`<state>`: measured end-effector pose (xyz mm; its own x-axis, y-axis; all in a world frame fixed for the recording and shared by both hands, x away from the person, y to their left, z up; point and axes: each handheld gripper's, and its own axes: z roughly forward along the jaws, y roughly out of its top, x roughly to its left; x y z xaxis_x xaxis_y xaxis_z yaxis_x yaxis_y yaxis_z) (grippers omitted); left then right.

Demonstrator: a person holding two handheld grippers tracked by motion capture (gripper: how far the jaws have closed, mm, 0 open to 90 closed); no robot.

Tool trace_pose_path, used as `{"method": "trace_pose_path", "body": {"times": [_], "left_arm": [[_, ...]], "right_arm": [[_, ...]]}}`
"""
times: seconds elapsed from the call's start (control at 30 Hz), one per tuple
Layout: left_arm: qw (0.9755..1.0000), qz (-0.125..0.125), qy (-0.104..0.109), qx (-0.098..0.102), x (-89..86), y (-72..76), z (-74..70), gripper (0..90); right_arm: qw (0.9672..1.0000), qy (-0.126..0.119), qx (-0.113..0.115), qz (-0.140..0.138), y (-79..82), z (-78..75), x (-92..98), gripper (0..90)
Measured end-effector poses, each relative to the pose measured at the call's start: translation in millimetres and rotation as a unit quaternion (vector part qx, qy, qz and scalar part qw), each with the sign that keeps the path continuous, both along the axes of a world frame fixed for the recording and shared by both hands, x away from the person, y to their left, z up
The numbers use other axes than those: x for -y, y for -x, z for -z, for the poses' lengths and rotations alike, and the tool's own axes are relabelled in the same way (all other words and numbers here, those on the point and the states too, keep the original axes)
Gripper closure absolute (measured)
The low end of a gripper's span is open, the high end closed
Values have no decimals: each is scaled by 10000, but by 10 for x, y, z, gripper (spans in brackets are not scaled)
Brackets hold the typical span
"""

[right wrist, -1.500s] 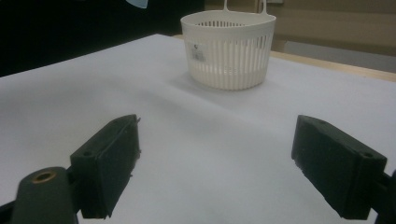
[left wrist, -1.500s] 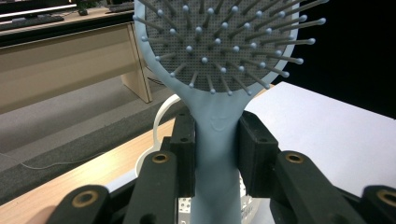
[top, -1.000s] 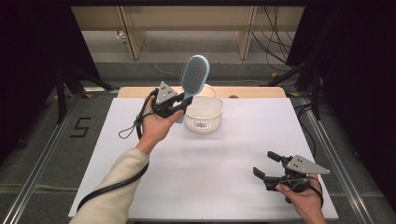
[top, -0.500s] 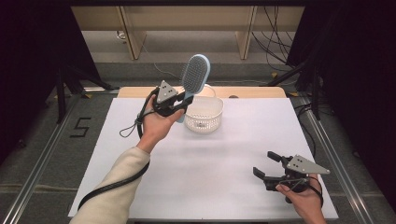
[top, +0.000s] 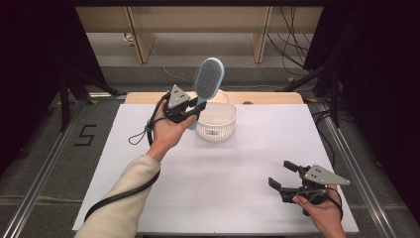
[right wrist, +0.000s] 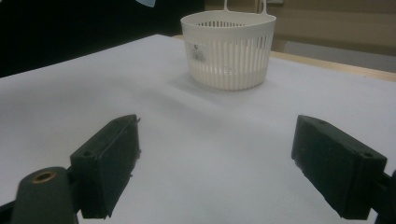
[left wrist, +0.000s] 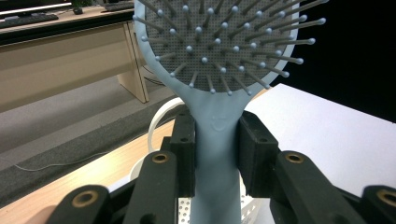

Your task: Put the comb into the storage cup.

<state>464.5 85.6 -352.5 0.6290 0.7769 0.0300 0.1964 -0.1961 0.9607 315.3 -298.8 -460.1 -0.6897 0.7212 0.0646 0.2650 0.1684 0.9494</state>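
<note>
The surface (top: 223,168) carries a basket (top: 216,120) at its far middle. The left tool (top: 190,115) is raised just left of the basket, at the far left-centre of the surface. A hairbrush (top: 207,79) stands upright in this tool, handle between the jaws, head above and behind the basket's left rim. The right tool (top: 283,177) sits low over the near right corner of the surface, well apart from the basket, with bare surface between them. A cable (top: 143,133) trails from the left tool onto the surface to its left. Behind the surface stands a desk (top: 198,20).
</note>
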Motion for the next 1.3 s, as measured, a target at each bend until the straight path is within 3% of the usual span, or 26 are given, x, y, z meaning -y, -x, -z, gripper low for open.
{"method": "trace_pose_path", "body": {"times": [1.3], "left_arm": [[10000,19,-18,9,67,-63,-21,698]], "right_arm": [[10000,-12,-25,6,4,0,4,159]]}}
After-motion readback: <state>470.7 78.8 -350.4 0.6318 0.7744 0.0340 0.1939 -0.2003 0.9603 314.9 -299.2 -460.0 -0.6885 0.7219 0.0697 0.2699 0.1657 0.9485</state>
